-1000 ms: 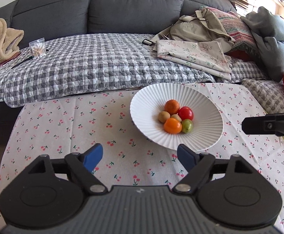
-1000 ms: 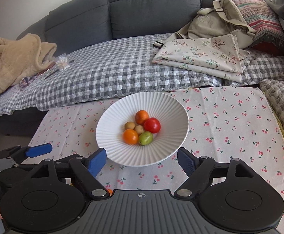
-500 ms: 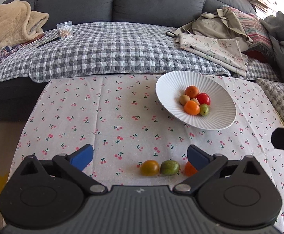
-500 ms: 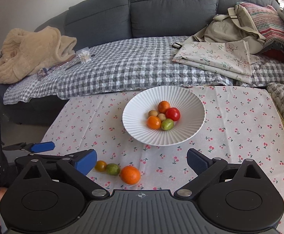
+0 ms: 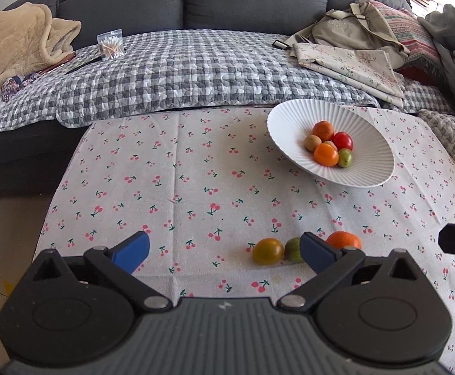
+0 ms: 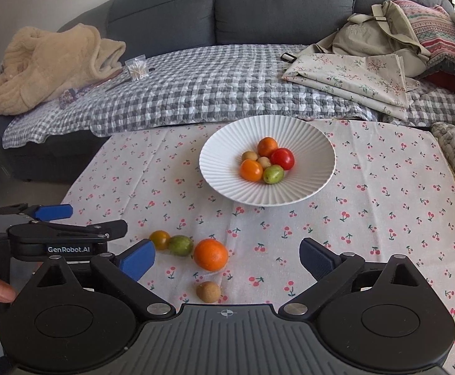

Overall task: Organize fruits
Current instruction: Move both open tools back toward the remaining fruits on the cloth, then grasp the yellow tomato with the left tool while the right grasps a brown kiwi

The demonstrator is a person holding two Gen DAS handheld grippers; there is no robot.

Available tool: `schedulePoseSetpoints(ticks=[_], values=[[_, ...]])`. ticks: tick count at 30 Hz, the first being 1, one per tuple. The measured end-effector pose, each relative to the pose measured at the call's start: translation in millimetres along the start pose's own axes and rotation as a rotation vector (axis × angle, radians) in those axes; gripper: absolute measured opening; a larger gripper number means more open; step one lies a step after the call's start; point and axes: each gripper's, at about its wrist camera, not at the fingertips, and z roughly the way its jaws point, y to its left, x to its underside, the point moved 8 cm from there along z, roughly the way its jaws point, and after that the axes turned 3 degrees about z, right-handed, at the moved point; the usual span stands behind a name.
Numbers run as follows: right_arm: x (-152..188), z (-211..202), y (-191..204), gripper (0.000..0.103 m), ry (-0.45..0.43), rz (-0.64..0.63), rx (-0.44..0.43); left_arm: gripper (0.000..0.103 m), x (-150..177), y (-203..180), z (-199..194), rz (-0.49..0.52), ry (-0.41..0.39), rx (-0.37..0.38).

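At 9 o'clock the left tool (image 6: pixel 55 212) is spread wide and empty. On the surface (image 6: pixel 383 218), in a row: a yellow-green tomato (image 6: pixel 160 239), a green fruit (image 6: pixel 180 245), an orange (image 6: pixel 211 254). A brown fruit (image 6: pixel 208 291) lies at 6 o'clock of the orange. The right tool (image 6: pixel 227 257) is spread, pinching nothing. The bowl (image 6: pixel 227 187) at 12 o'clock holds six fruits.

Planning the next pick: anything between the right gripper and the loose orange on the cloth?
Nothing visible. The right gripper has open fingers and the orange lies on bare cloth just ahead of them; a small tan fruit sits nearer the camera, off that line.
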Motion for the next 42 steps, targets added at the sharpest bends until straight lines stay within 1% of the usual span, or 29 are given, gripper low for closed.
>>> schedulePoseSetpoints(ticks=[3, 5, 8, 11, 12, 13, 15, 16, 18, 22, 23, 26, 27, 28, 31, 33, 37, 38, 41, 42], values=[[6, 8, -4, 0.1, 0.025, 0.011, 0.001, 0.102, 4, 1, 7, 0.0, 0.012, 0.017], [10, 12, -2, 0.1, 0.034, -0.005, -0.001, 0.101, 8, -2, 11, 0.012, 0.02, 0.036], [16, 18, 0, 0.1, 0.045, -0.024, -0.002, 0.1, 15, -11, 19, 0.06, 0.054, 0.062], [25, 29, 2, 0.098, 0.075, -0.018, -0.027, 0.098, 22, -18, 27, 0.12, 0.068, 0.084], [29, 34, 3, 0.096, 0.087, -0.021, -0.033, 0.097, 24, -19, 31, 0.147, 0.072, 0.091], [33, 39, 5, 0.095, 0.1, -0.031, -0.036, 0.094, 26, -21, 34, 0.17, 0.073, 0.095], [40, 47, 9, 0.087, 0.124, -0.05, -0.041, 0.088, 29, -25, 39, 0.209, 0.074, 0.101], [43, 51, 12, 0.085, 0.131, -0.06, -0.043, 0.086, 31, -28, 42, 0.228, 0.074, 0.103], [47, 57, 15, 0.079, 0.139, -0.075, -0.047, 0.08, 31, -33, 46, 0.268, 0.049, 0.108], [51, 66, 18, 0.073, 0.136, -0.082, -0.062, 0.073, 30, -48, 51, 0.372, -0.002, 0.13], [52, 68, 17, 0.07, 0.14, -0.083, -0.065, 0.072, 30, -51, 52, 0.401, -0.011, 0.134], [55, 76, 17, 0.065, 0.147, -0.088, -0.063, 0.061, 33, -59, 58, 0.466, -0.014, 0.148], [56, 78, 17, 0.062, 0.15, -0.094, -0.058, 0.053, 34, -60, 60, 0.477, -0.007, 0.154], [57, 80, 16, 0.061, 0.15, -0.097, -0.056, 0.048, 35, -61, 62, 0.482, -0.004, 0.158], [60, 88, 16, 0.056, 0.156, -0.101, -0.054, 0.043, 34, -64, 63, 0.491, -0.019, 0.172], [62, 92, 17, 0.05, 0.164, -0.108, -0.052, 0.041, 33, -65, 63, 0.503, -0.024, 0.178], [62, 94, 20, 0.042, 0.157, -0.125, -0.05, 0.03, 34, -65, 65, 0.504, -0.018, 0.2], [61, 95, 21, 0.039, 0.156, -0.126, -0.054, 0.028, 34, -65, 65, 0.502, -0.016, 0.205], [60, 97, 24, 0.026, 0.16, -0.142, -0.053, 0.027, 34, -67, 65, 0.511, -0.02, 0.2], [60, 96, 25, 0.026, 0.158, -0.15, -0.05, 0.027, 34, -68, 64, 0.512, -0.019, 0.198]])
